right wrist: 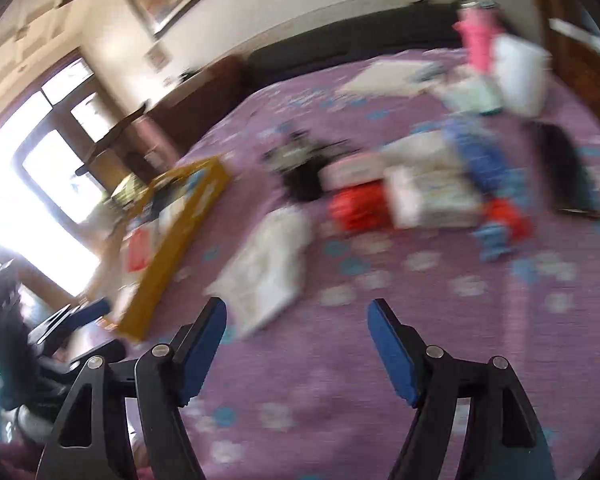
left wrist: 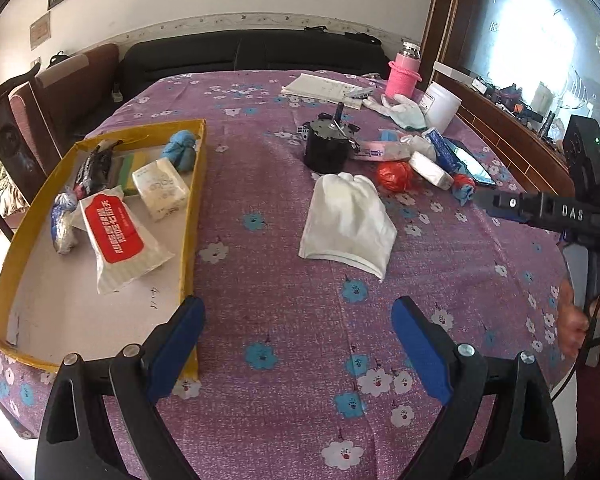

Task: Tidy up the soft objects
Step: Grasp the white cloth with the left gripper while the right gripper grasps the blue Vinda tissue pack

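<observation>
A yellow-rimmed cardboard tray [left wrist: 192, 200] sits at the left of the purple flowered tablecloth. It holds a red-and-white tissue pack [left wrist: 118, 236], a white tissue pack [left wrist: 161, 189], a blue cloth ball [left wrist: 180, 149] and other soft items. A white cloth glove [left wrist: 348, 220] lies in the middle of the table, also in the blurred right wrist view [right wrist: 264, 268]. My left gripper [left wrist: 298, 346] is open and empty, above the tablecloth near the tray's near corner. My right gripper [right wrist: 296, 340] is open and empty; it also shows in the left wrist view [left wrist: 484, 200], right of the glove.
A black round device [left wrist: 327, 144] stands behind the glove. A red bag [left wrist: 394, 176], tissue packs, a blue tube, a phone [left wrist: 472, 162], a pink bottle [left wrist: 403, 72], a white jar [left wrist: 442, 105] and papers crowd the far right. A sofa and chair stand behind.
</observation>
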A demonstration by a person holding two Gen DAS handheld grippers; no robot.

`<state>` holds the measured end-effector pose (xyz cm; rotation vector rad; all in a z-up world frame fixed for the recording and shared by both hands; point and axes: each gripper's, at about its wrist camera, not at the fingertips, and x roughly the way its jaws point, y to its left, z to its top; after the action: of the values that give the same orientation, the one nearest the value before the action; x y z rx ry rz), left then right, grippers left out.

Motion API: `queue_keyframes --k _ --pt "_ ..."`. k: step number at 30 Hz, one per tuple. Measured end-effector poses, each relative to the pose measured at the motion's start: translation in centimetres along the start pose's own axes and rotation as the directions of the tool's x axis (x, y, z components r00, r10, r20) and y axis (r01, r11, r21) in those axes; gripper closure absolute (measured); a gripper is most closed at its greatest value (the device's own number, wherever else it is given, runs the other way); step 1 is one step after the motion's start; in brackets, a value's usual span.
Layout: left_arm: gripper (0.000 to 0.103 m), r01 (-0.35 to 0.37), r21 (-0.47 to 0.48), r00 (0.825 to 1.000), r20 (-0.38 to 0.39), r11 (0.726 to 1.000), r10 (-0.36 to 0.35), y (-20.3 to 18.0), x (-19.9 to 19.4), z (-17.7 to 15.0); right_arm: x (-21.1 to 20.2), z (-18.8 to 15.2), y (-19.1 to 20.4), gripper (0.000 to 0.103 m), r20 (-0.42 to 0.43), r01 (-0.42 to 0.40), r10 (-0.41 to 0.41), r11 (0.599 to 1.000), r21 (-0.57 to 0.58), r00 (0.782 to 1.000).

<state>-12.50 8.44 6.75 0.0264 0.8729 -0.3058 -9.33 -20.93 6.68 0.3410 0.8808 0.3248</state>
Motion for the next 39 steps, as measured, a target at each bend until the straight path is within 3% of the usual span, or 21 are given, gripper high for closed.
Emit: queue_keyframes --k 3,6,12,13,16,18,23,26,28,34,35,37,39 --pt "0.009 0.015 0.006 1.000 -0.023 1.000 -0.015 -0.8 1.0 -0.2 -0.7 1.0 -3.8 0.026 0.052 0.024 -0.031 0.992 0.126 0.998" --pt "0.009 0.017 0.033 0.999 -0.040 0.999 -0.015 -1.8 1.6 -0.4 -0.2 2.6 -5.5 0.026 0.090 0.068 -0.085 0.983 0.169 0.992" --pt "0.009 -0.018 0.066 0.998 -0.054 0.998 0.022 -2.6 2.1 0.4 2.7 5.8 -5.4 0.026 0.144 0.013 -0.047 0.974 0.226 0.988" --pt "0.009 -0.028 0.074 0.998 -0.057 0.997 0.032 -2.7 2.2 0.5 2.6 6.2 -5.2 0.026 0.180 0.025 -0.068 0.973 0.229 0.981" --pt "0.009 -0.048 0.101 0.997 -0.059 0.994 0.054 -3.0 2.5 1.1 0.6 7.4 -5.3 0.020 0.312 0.125 -0.205 0.958 0.257 0.928" --pt "0.009 -0.051 0.106 0.996 -0.068 0.993 0.059 -3.2 3.0 1.9 0.4 8.7 -6.6 0.011 0.322 0.134 -0.226 0.950 0.283 0.919" --pt "0.009 -0.053 0.120 0.996 -0.070 0.991 0.062 -3.8 5.1 4.6 4.6 11.8 -9.5 0.011 0.192 0.116 -0.158 0.971 0.210 0.969" --pt "0.009 -0.079 0.163 0.994 -0.061 0.984 0.090 -4.5 6.8 5.9 6.9 11.3 -10.5 0.011 0.144 0.041 -0.069 0.981 0.192 0.987" --pt "0.009 -0.073 0.172 0.994 -0.072 0.982 0.086 -4.9 8.7 6.8 7.3 10.9 -10.3 0.011 0.125 0.010 -0.031 0.986 0.166 0.992" --pt "0.010 0.013 0.129 0.990 -0.141 0.992 0.005 -5.4 14.0 8.1 8.2 10.2 -8.2 0.011 0.132 0.077 -0.084 0.995 0.062 0.988" --pt "0.010 0.017 0.135 0.989 -0.149 0.991 0.004 -5.6 14.7 8.2 8.3 10.1 -8.1 0.013 0.133 0.089 -0.096 0.994 0.055 0.987" --pt "0.010 0.017 0.146 0.987 -0.163 0.989 0.007 -6.2 15.9 8.1 8.5 10.2 -8.2 0.026 0.126 0.125 -0.132 0.990 0.060 0.983" --pt "0.011 -0.006 0.173 0.990 -0.140 0.985 0.030 -6.9 16.3 8.0 8.1 10.4 -9.2 0.060 0.123 0.097 -0.110 0.989 0.107 0.986"
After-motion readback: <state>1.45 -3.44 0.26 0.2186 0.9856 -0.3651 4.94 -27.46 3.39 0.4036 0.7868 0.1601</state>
